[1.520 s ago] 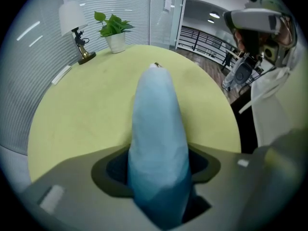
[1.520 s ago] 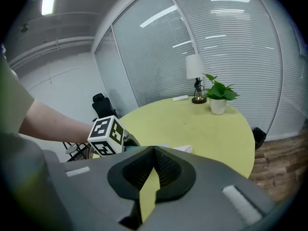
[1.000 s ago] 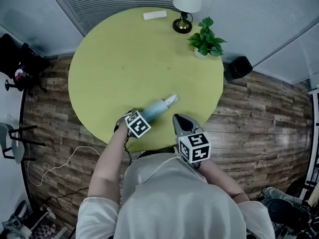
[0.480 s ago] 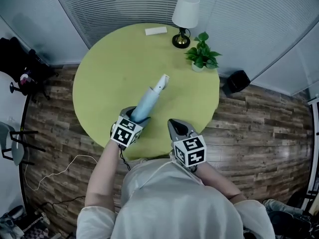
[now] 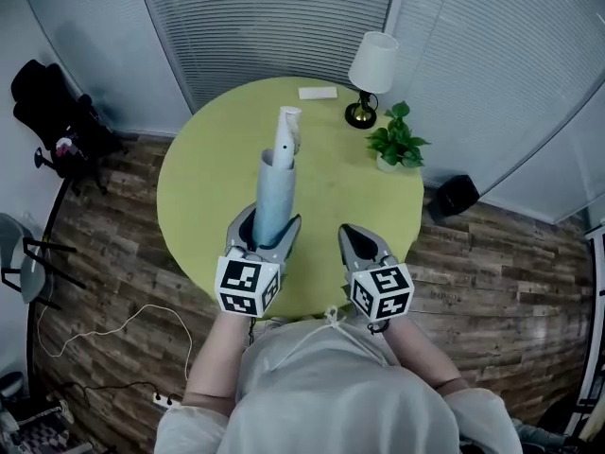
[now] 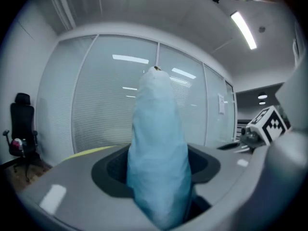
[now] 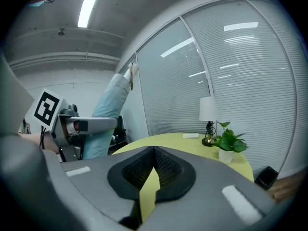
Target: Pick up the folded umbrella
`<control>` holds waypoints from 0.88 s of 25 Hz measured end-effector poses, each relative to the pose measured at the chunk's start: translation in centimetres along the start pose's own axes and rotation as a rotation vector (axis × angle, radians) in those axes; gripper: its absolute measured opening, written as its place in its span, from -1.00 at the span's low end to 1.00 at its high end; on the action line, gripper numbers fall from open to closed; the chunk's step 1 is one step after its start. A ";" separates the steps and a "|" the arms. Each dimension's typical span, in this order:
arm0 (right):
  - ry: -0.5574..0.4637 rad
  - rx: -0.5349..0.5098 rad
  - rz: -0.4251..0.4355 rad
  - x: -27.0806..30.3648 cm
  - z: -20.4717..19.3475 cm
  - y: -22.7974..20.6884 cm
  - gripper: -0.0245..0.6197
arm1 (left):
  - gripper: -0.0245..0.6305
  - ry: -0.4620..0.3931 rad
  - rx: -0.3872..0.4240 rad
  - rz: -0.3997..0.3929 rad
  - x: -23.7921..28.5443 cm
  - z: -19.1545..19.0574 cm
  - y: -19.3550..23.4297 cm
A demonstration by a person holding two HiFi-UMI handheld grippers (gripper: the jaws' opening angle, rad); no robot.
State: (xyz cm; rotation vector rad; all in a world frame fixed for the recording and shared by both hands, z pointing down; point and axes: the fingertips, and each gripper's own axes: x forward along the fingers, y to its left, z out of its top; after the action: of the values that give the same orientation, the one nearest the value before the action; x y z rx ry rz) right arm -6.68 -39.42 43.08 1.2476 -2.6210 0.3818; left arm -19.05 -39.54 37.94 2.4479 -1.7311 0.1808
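Observation:
The folded umbrella (image 5: pixel 275 180), a light blue sleeve with a white handle end, is up off the round yellow-green table (image 5: pixel 203 192). My left gripper (image 5: pixel 270 225) is shut on its lower end, and the umbrella points away over the table. In the left gripper view the umbrella (image 6: pixel 159 162) fills the space between the jaws. My right gripper (image 5: pixel 358 241) hovers beside it at the table's near edge, shut and empty; its tips (image 7: pixel 154 153) meet. The right gripper view shows the umbrella (image 7: pixel 111 107) slanting up at left.
At the table's far side stand a white-shaded lamp (image 5: pixel 371 66), a small potted plant (image 5: pixel 396 145) and a flat white box (image 5: pixel 318 93). A black chair (image 5: pixel 52 112) stands on the wood floor at left, a black object (image 5: pixel 457 195) at right, and a cable (image 5: pixel 113 324) near my feet.
My left gripper has lifted the umbrella off the table and swung it from lying to the right to pointing away. The right gripper has risen a little.

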 end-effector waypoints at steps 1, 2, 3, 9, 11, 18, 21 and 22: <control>-0.019 0.000 0.006 -0.1 0.6 0.0 -0.93 | -0.03 -0.027 0.010 0.034 -0.8 0.6 0.3; -0.041 0.003 0.022 -0.3 1.3 0.2 -0.93 | -0.03 -0.050 0.017 0.069 -1.6 1.2 0.5; -0.064 0.009 0.047 -0.5 1.9 0.6 -0.93 | -0.03 -0.071 0.019 0.102 -2.6 1.6 0.8; -0.147 -0.019 0.126 -1.3 4.4 3.0 -0.93 | -0.03 -0.204 -0.133 0.215 -6.9 4.1 2.5; -0.150 -0.041 0.126 -1.6 4.6 3.8 -0.93 | -0.03 -0.229 -0.176 0.225 -7.9 4.5 2.7; -0.185 -0.079 0.126 -2.5 6.8 5.2 -0.93 | -0.03 -0.227 -0.176 0.232 -8.3 4.2 2.7; -0.158 -0.121 0.123 -2.1 6.2 5.2 -0.93 | -0.03 -0.214 -0.176 0.231 -7.8 3.6 2.6; -0.148 -0.137 0.116 -2.1 5.9 5.4 -0.93 | -0.03 -0.211 -0.176 0.226 -7.8 3.6 2.6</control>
State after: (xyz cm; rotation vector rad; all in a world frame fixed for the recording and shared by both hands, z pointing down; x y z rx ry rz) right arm -10.02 -36.49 36.11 1.1234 -2.7979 0.1293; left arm -24.01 -33.81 33.16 2.2113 -2.0137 -0.2071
